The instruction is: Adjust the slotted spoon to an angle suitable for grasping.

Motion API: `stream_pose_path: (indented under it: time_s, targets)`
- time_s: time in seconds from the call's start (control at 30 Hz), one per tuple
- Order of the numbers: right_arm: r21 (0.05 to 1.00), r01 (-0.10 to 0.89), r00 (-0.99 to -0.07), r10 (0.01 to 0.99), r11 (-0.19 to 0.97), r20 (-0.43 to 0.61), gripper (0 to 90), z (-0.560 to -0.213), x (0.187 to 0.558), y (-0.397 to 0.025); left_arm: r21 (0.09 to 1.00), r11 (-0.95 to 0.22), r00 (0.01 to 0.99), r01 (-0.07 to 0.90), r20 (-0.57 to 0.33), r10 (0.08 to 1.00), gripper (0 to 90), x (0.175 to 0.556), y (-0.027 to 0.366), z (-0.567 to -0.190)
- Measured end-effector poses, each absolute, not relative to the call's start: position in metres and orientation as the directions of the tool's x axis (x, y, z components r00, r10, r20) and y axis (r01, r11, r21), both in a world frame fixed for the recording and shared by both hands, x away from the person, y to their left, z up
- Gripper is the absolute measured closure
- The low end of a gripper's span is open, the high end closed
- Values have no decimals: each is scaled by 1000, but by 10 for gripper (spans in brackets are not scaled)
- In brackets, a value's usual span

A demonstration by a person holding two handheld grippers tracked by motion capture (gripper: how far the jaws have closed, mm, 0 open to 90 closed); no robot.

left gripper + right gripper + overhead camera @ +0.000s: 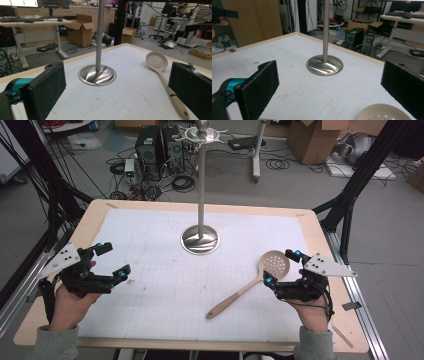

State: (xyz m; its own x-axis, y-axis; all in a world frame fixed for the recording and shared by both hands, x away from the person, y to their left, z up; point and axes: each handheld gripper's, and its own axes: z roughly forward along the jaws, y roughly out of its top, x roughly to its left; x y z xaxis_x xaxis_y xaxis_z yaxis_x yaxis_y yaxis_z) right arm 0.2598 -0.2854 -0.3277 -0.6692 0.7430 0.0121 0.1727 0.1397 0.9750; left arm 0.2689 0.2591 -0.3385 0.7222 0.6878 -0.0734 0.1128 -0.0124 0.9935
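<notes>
Cream perforated spoon (pixel 252 282), silver stand (pixel 200 239), white gridded mat (pixel 165 285), black hand-held grippers

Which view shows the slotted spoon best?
The high view: the whole slotted spoon lies flat on the mat. The left gripper view shows it nearly whole; the right gripper view catches just its perforated bowl's edge.

In the right gripper view the spoon (pixel 382 112) is cut by the bottom edge, handle hidden, while the pole (pixel 326 30) runs off the top there and in the left gripper view.
</notes>
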Motion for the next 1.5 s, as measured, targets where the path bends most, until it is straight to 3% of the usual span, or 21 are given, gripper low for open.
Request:
stream_pose_path:
  time_s: [0.23,0.37,0.5,0.8,1.13,1.5]
  targets:
    - [968,189,-690,724,163,12,5,-331,263,-281,992,-16,721,128,-82,688,17,271,257,-341]
    - [965,198,-715,699,175,19,61,-334,266,-279,991,-21,718,129,-78,692,18,270,257,-342]
    - [963,201,-726,688,181,22,188,-338,266,-277,990,-21,714,136,-84,695,18,270,257,-343]
    - [951,212,-738,674,225,5,585,-347,266,-273,989,-29,715,143,-84,694,17,271,256,-344]
    - [932,223,-773,634,285,-9,858,-361,274,-270,987,-30,714,156,-91,694,18,272,256,-347]
    - [903,274,-776,631,332,3,895,-383,290,-265,986,-28,709,161,-96,699,18,270,259,-349]
